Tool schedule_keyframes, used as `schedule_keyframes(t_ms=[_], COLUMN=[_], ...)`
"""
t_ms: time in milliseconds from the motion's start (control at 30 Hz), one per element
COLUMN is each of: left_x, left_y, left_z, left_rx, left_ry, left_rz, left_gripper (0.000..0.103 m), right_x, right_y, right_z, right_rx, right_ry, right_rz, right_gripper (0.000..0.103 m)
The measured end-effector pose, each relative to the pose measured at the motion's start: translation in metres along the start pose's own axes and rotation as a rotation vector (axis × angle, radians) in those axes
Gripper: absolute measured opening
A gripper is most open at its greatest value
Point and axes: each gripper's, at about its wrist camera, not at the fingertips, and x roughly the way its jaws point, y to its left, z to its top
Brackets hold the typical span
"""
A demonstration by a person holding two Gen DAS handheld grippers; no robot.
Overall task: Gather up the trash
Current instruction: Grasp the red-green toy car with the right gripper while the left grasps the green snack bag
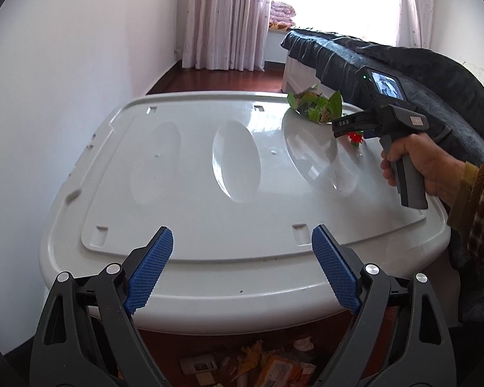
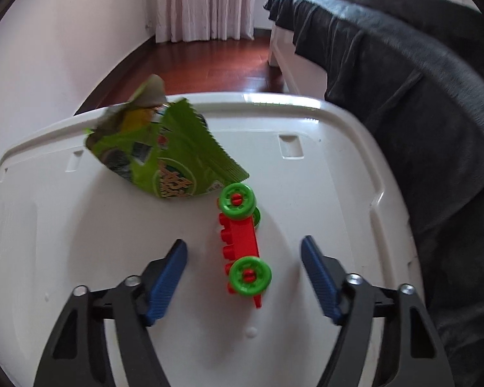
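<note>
A crumpled green snack wrapper (image 2: pixel 164 158) lies on the far part of a white plastic lid (image 2: pixel 64 242). Just in front of it lies a red toy car with green wheels (image 2: pixel 242 225), on its side. My right gripper (image 2: pixel 243 241) hangs open over the lid with the toy car between its blue pads, neither pad touching it. The left wrist view shows the same wrapper (image 1: pixel 316 106) and toy (image 1: pixel 355 138) at the far right of the lid (image 1: pixel 209 225). My left gripper (image 1: pixel 242 229) stands open and empty above the lid's near edge.
A bed under a dark blanket (image 2: pixel 403 96) runs along the lid's right side. A white wall (image 1: pixel 48 96) closes off the left. Below the lid's near edge lies a pile of wrappers and paper scraps (image 1: pixel 261 364). A hand (image 1: pixel 416 161) grips the right gripper's handle.
</note>
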Motion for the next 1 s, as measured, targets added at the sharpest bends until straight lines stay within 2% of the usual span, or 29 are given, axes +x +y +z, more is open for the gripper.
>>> schedule_keyframes(t_ms=[67,167,400,633,767,900,933,1000], left_x=[0.002,0.004,0.005,0.011,0.037,0.084,0.098,0.122], left_y=[-0.002,-0.003,-0.002,-0.012,-0.029,-0.054,-0.060,-0.072], left_z=[-0.002,-0.004,-0.002,0.021,0.071,0.128,0.141,0.157], left_rx=[0.002,0.009,-0.001,-0.007,0.005,0.100,0.125,0.168], left_ry=[0.005,0.009,0.015,0.020,0.007,-0.009,-0.008,0.013], left_rz=[-0.003,-0.004,-0.011,-0.054,-0.160,-0.271,-0.320,-0.367], left_gripper=[0.086,0.086,0.086,0.086,0.091,0.091,0.091,0.091], right_x=[0.000,-0.002,-0.014,-0.047,-0.078,-0.103,-0.106,-0.109], right_y=[-0.002,-0.002,-0.008,-0.020,-0.035,-0.058,-0.062,-0.073], right_z=[0.001,0.004,-0.012,-0.025,-0.023,-0.023,-0.022,-0.020], right_rx=[0.005,-0.011,0.000,-0.037,-0.064,-0.081,-0.077,-0.056], right_ry=[-0.006,0.012,0.013,-0.055,-0.105,-0.155,-0.164,-0.182], right_rz=[0.011,0.070,0.119,0.163,0.166,0.161,0.160,0.173], right_gripper=[0.058,0.022,0.022,0.022,0.022,0.022,0.022,0.022])
